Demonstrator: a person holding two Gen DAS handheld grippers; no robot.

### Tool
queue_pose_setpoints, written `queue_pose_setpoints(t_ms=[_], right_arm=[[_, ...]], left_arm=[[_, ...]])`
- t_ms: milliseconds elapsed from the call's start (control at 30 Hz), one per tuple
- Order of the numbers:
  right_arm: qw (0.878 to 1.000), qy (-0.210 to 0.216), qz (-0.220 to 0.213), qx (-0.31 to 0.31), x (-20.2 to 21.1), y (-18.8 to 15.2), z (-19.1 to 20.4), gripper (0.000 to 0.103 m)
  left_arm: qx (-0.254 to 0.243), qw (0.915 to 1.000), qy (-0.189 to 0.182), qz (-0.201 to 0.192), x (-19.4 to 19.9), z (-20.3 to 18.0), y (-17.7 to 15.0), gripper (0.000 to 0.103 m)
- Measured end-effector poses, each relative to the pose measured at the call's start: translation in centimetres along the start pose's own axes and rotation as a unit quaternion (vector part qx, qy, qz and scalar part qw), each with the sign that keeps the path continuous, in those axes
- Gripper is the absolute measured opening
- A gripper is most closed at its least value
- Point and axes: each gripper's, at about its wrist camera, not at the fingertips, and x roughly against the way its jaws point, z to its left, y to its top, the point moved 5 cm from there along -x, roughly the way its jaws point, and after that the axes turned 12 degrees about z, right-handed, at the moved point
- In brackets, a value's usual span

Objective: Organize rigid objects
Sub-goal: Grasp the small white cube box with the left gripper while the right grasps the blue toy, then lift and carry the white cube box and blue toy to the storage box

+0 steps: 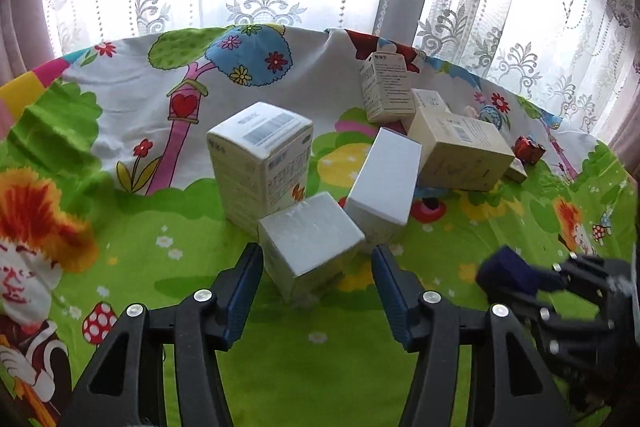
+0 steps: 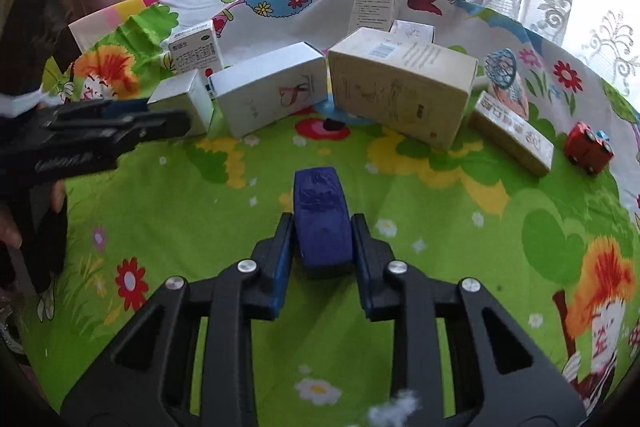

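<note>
A small white box (image 1: 310, 239) stands on the cartoon tablecloth (image 1: 320, 347), its near part between the fingers of my left gripper (image 1: 316, 255). The jaws are open, with a thin gap at the right pad. The same box (image 2: 180, 99) shows in the right wrist view, just beyond the left gripper (image 2: 176, 121). My right gripper (image 2: 322, 223) is shut on a dark blue toy (image 2: 320, 211), held just above the cloth. In the left wrist view the blue toy (image 1: 508, 273) and right gripper (image 1: 556, 275) sit at lower right.
Behind the small box stand a tall printed box (image 1: 260, 155), a white box (image 1: 384, 179), a large beige box (image 1: 460, 151) and an upright box (image 1: 386, 87). A flat beige box (image 2: 512, 135) and a red toy car (image 2: 590, 147) lie right. Lace curtains hang past the table's far edge.
</note>
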Motion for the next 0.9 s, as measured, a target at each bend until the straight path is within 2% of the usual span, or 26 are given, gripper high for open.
queue_pose_setpoints(t_ms=[100, 133, 167, 200, 367, 533, 667, 767, 900], right_arm=[[1.000, -0.026, -0.004, 0.015, 0.4, -1.0, 0.8, 0.032], [1.000, -0.027, -0.004, 0.014, 0.4, -1.0, 0.9, 0.032], [1.000, -0.024, -0.004, 0.011, 0.4, -0.9, 0.8, 0.032], [1.000, -0.018, -0.004, 0.008, 0.3, -0.9, 0.7, 0.032], [1.000, -0.015, -0.005, 0.002, 0.5, -1.2, 0.3, 0.032], [1.000, -0.019, -0.004, 0.004, 0.5, -1.2, 0.4, 0.032], [1.000, -0.020, -0.004, 0.004, 0.5, -1.2, 0.4, 0.032], [1.000, -0.010, -0.003, -0.009, 0.7, -1.4, 0.2, 0.032], [0.999, 0.020, 0.001, -0.046, 2.1, -3.7, 1.3, 0.032]], left_arm=[[0.004, 0.9995, 0.028, 0.013, -1.4, -0.6, 1.0, 0.058], [0.007, 0.9992, 0.036, 0.015, -1.6, -0.6, 0.9, 0.054], [0.009, 0.9993, 0.033, 0.015, -1.6, -0.7, 0.6, 0.043], [0.009, 0.9997, 0.021, 0.012, -1.3, -0.7, 0.0, 0.041], [0.010, 0.9998, -0.005, -0.017, 2.5, -0.2, -5.2, 0.041], [0.031, 0.9992, -0.018, -0.015, 5.6, 1.6, -10.2, 0.041], [0.042, 0.9989, -0.018, -0.007, 5.5, 2.3, -10.9, 0.041], [0.036, 0.9993, -0.001, 0.005, 4.8, 2.0, -10.6, 0.041], [0.025, 0.9995, 0.018, 0.010, 5.4, 1.7, -11.6, 0.041]])
